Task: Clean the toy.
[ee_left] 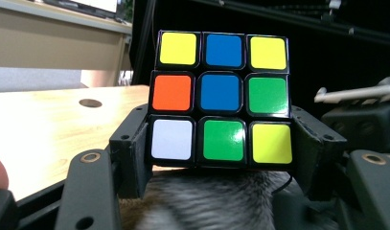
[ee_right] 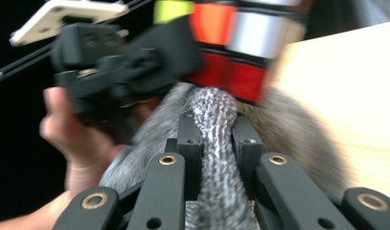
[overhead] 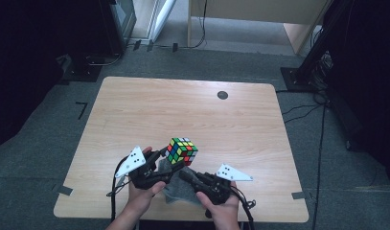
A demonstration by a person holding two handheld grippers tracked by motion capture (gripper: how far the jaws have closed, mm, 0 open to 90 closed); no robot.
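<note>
**Cube clamped above the cloth, cloth pinched from the right**

At the near edge of the tabletop (overhead: 135,110), slightly left of centre, a scrambled puzzle cube (overhead: 181,150) is held clear of the wood by the left gripper (overhead: 169,158), whose fingers (ee_left: 135,143) are clamped on the cube's two opposite sides. In the left gripper view the face turned to the camera is seen upright: yellow, blue and yellow along the top, orange, blue and green across the middle, white, green and yellow along the bottom. A grey knitted cloth (overhead: 179,189) is bunched just below and near of the cube, between the two hands. The right gripper (overhead: 187,176) is pointed leftward and farward at the cube's underside, and its fingers (ee_right: 189,139) are drawn together on a raised fold of the cloth, which is pressed against the red lower side of the cube in the right gripper view. That view is blurred. A dark round hole (overhead: 223,95) is set in the far part of the tabletop, well apart from the cube.
</note>
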